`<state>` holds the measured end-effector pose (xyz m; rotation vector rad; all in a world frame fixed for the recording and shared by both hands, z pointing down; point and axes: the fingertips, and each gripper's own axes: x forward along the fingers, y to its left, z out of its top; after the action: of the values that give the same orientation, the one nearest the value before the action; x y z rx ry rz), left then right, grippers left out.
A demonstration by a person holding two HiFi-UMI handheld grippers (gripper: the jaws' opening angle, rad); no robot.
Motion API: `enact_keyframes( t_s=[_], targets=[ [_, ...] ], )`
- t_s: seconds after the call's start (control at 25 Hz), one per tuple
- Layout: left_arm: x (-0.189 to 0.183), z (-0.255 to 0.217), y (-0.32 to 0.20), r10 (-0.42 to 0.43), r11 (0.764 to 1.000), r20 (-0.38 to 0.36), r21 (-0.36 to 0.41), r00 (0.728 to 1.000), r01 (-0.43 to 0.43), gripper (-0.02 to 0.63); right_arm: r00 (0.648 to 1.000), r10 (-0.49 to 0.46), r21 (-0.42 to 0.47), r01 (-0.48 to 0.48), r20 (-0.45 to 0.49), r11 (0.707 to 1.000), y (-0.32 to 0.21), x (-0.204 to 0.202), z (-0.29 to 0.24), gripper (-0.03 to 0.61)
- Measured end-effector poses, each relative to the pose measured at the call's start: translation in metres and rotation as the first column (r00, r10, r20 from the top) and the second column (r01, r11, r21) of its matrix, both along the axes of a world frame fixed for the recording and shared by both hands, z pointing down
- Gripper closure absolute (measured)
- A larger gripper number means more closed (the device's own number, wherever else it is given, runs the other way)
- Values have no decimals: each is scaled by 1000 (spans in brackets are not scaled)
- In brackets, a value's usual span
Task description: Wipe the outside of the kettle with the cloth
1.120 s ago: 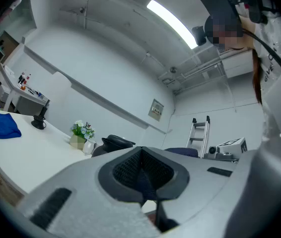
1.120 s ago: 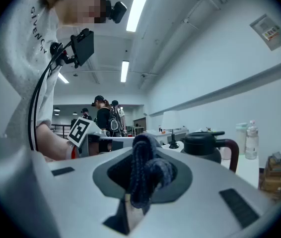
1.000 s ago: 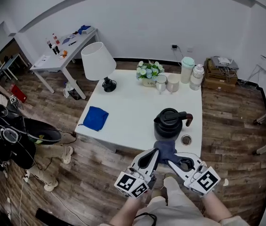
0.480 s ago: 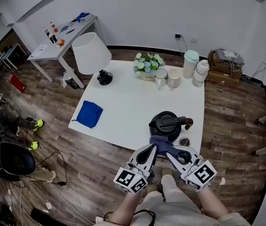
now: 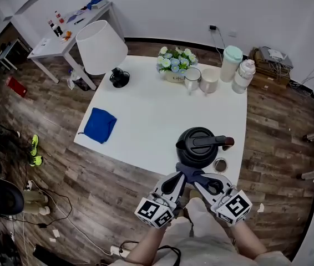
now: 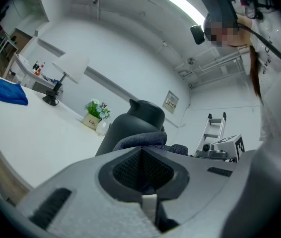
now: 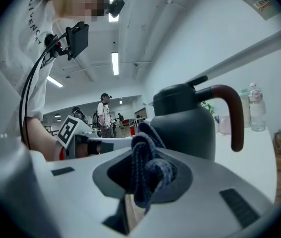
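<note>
The middle and left half of the counter [image 5: 146,115] lie bare, wide room for a pass; the kettle [image 5: 198,147] blocks the near right corner, a small round disc [image 5: 220,165] just beside it; the left gripper [image 5: 180,177] and right gripper [image 5: 202,180] crowd that edge, fingers closed on one dark cloth [image 5: 190,172] against the kettle; a lamp [image 5: 100,49] fills the far left corner; a flower pot [image 5: 176,65], two cups [image 5: 192,78] and two jars [image 5: 230,63] line the far edge; a blue cloth [image 5: 99,124] lies at the left edge.
</note>
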<state>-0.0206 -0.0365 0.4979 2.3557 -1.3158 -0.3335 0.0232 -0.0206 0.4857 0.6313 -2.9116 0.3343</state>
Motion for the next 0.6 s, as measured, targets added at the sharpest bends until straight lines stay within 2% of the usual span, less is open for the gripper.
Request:
enact_keyframes(
  t_s=[0.24,0.6],
  targets=[
    [-3,36,-2,-8,998,-6,-70,1000,7,606,999,35,-101,-38,-30,994,-2,-4,37,526],
    [-23,61,10,-27,992,-16,-122,999,25,606,974,113,-169,-147,-195,975,-4,-14,81,526]
  ],
)
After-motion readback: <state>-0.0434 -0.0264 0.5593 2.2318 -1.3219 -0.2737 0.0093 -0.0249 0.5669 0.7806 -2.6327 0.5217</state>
